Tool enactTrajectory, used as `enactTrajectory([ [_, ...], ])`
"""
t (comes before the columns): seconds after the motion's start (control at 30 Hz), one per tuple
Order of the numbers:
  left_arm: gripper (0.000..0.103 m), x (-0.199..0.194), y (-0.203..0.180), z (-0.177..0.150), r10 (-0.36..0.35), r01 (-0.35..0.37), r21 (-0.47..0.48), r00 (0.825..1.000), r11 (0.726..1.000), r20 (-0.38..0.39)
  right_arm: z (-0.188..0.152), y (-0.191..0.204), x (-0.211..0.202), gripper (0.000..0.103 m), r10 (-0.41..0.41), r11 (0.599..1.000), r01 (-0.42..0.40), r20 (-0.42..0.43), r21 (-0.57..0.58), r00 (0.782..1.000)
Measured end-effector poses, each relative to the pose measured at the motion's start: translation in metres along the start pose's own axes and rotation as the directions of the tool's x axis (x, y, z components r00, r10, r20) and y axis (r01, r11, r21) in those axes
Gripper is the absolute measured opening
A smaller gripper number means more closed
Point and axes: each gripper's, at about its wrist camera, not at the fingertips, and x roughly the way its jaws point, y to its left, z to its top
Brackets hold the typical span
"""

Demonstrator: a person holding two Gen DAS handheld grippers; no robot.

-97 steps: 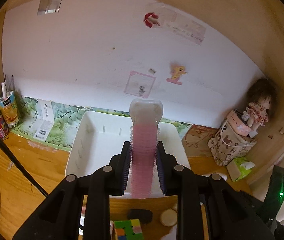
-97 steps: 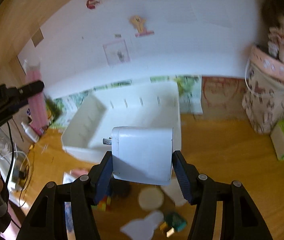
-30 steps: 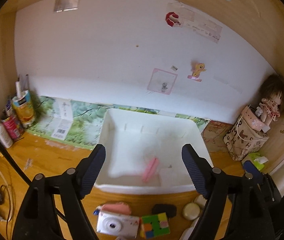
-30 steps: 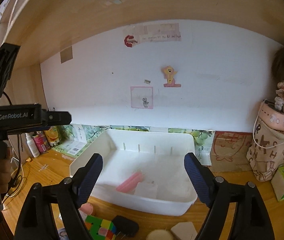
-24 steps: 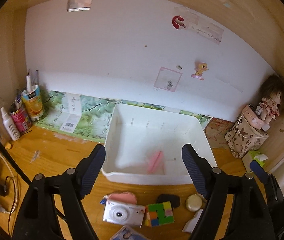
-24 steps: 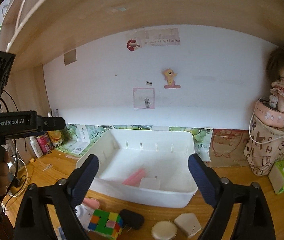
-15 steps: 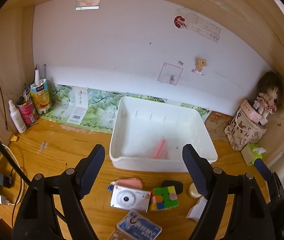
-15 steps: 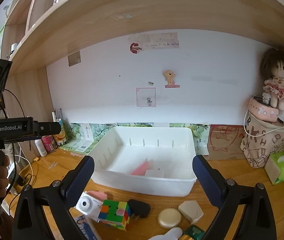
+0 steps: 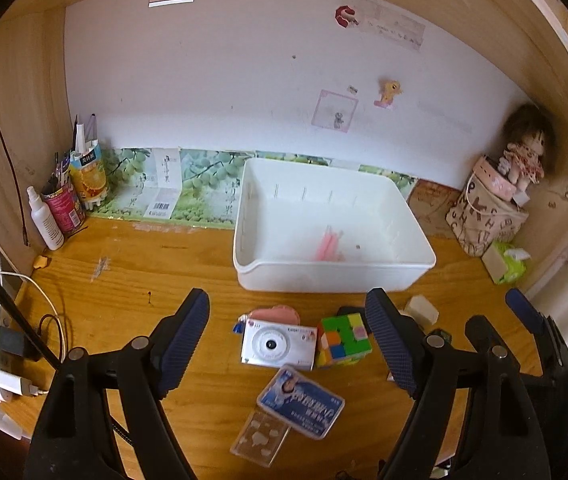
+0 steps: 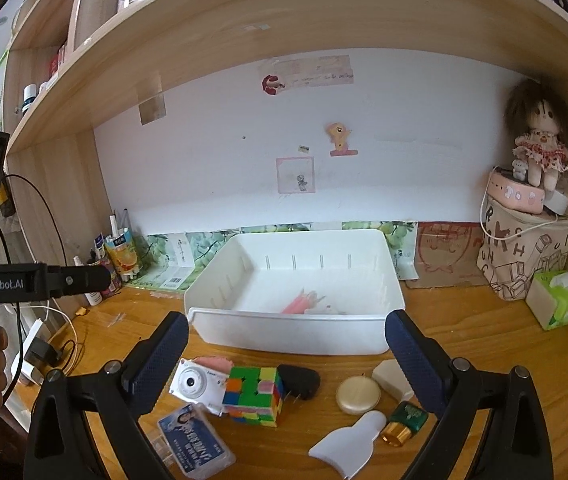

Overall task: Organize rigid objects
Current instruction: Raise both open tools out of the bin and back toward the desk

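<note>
left gripper (image 9: 288,334) wide — empty, right gripper (image 10: 284,354) likewise

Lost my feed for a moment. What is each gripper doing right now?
Left gripper: open, holding nothing.
Right gripper: open, holding nothing.

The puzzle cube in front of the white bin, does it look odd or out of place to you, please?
Yes: the puzzle cube is scrambled, one layer twisted out of line. It sits on the desk outside the white bin.
</note>
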Motion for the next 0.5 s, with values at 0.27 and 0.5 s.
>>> enactTrajectory([
  [0.27, 0.083, 0.009, 0.000, -0.022, 0.000, 0.003, 0.047, 0.997, 0.999, -0.077, -0.016, 0.004, -0.001, 0.099, -0.017, 1.000, 0.016, -0.047, -0.017, 0.999],
  [0.5, 0.083, 0.024, 0.000, -0.048, 0.010, 0.010, 0.105, 0.982, 0.994, -0.188, -0.034, 0.007, 0.002, 0.099, -0.019, 0.999, 0.015, -0.113, -0.036, 0.993],
])
